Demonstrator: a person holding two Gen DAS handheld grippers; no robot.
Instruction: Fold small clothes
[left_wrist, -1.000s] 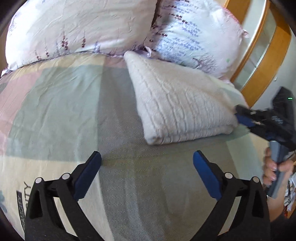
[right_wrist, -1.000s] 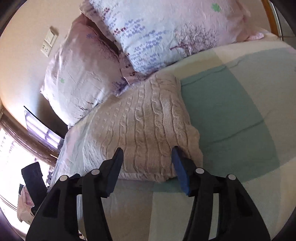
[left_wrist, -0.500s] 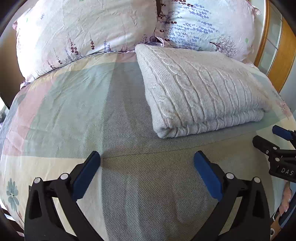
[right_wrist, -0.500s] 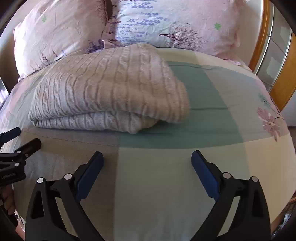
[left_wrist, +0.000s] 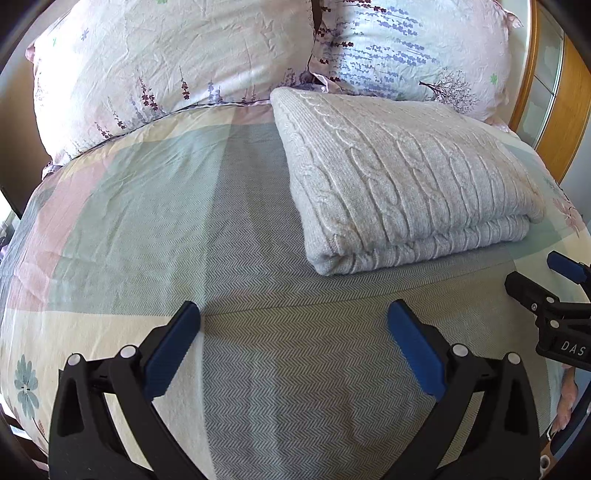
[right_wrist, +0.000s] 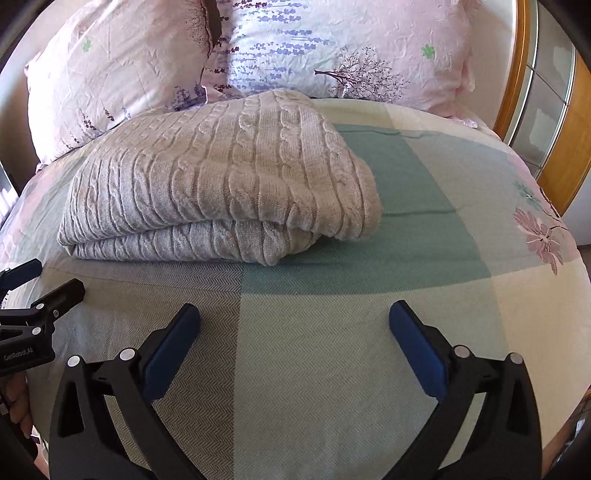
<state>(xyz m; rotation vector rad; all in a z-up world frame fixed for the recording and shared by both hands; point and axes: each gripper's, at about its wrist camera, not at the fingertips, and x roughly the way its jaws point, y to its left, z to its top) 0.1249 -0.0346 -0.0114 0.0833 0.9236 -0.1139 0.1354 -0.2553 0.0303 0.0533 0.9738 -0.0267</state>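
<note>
A grey cable-knit sweater (left_wrist: 402, 177) lies folded in a neat rectangle on the bed, close to the pillows; it also shows in the right wrist view (right_wrist: 221, 181). My left gripper (left_wrist: 293, 314) is open and empty, held over the bedspread short of the sweater's near left corner. My right gripper (right_wrist: 293, 314) is open and empty, short of the sweater's near right corner. Each gripper shows at the edge of the other's view, the right one (left_wrist: 546, 284) and the left one (right_wrist: 33, 288), both apart from the sweater.
The patchwork bedspread (left_wrist: 155, 206) covers the bed. Two floral pillows (left_wrist: 166, 62) (left_wrist: 413, 48) stand against the headboard behind the sweater. A wooden frame with glass panels (right_wrist: 546, 110) stands to the right of the bed.
My right gripper has let go of the sweater's corner, opened wide and drawn back. Both grippers have pulled back toward the bed's near edge. The sweater lies still.
</note>
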